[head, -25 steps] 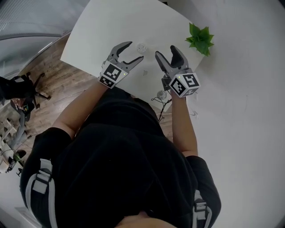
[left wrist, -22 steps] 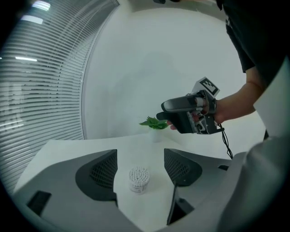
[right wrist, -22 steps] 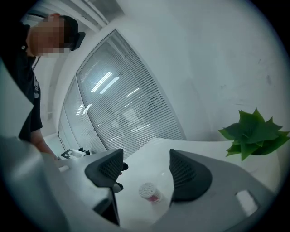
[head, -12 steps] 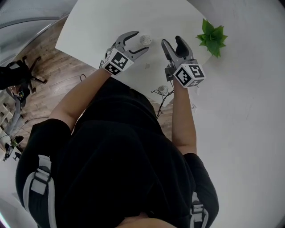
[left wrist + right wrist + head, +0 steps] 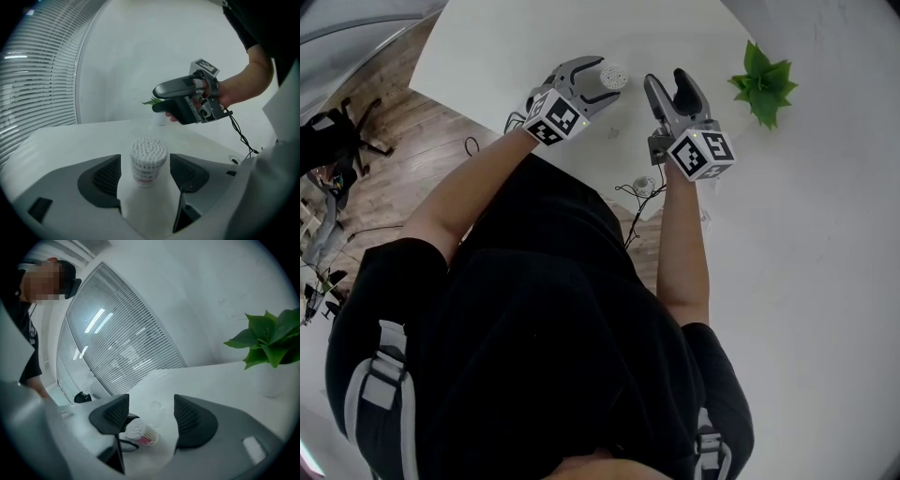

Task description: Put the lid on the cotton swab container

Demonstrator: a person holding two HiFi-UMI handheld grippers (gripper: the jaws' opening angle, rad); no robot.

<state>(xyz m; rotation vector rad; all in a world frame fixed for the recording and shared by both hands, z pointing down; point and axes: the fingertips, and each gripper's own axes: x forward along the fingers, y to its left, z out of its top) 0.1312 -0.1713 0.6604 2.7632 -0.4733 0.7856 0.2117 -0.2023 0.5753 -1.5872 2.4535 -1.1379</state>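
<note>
White table (image 5: 516, 47), green plant (image 5: 764, 84), red-labelled cotton swab container (image 5: 147, 164), clear lid (image 5: 156, 411).

Matt white table (image 5: 506, 47), prob. clear plastic lid (image 5: 156, 408)

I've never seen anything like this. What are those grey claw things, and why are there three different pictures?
No robot here: a person holds a hand-operated grasping tool in each hand. One picture comes from a camera on the person's head, looking down. The other two come from cameras riding on each tool. On the white table stand an open cotton swab container and a plant; a clear lid lies nearby. The left tool has the container between its open jaws, not gripping it. The right tool, jaws just closed a little yet apart, holds nothing.
</note>
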